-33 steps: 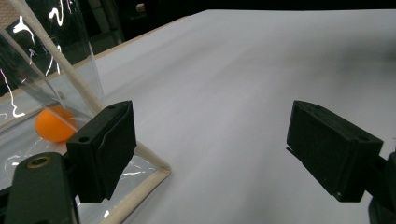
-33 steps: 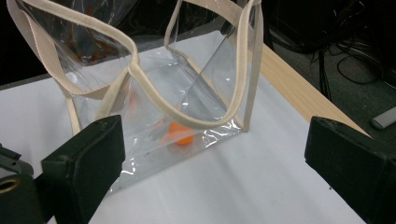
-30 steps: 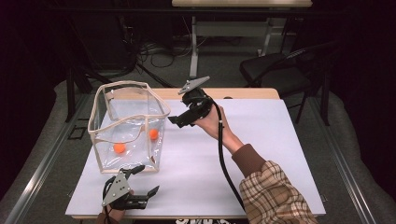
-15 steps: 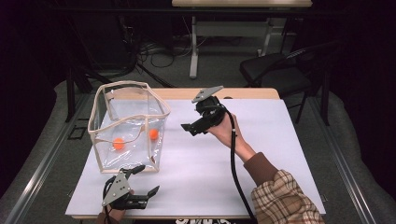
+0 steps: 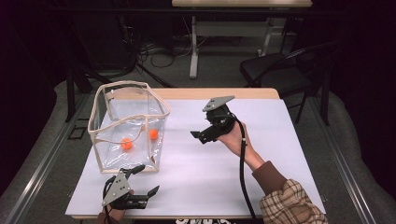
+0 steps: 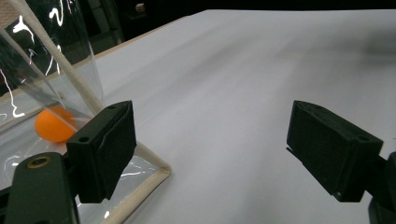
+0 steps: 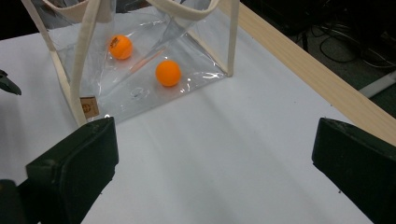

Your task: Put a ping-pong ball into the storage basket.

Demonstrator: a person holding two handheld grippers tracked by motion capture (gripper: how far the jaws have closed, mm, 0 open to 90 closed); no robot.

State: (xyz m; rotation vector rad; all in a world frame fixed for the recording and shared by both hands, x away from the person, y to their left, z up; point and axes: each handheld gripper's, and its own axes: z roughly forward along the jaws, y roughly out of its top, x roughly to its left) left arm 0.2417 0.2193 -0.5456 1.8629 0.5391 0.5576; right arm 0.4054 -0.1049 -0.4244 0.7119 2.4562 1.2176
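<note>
Now both the left gripper (image 5: 140,179) and right gripper (image 5: 200,136) gape empty; a careless nudge could topple the clear tote bag (image 5: 128,126), spilling its two orange balls (image 5: 126,144).

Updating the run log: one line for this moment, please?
clear plastic bag: upright | two orange balls: inside bag | right gripper: open, empty, jaws just opened | left gripper: open, empty
</note>
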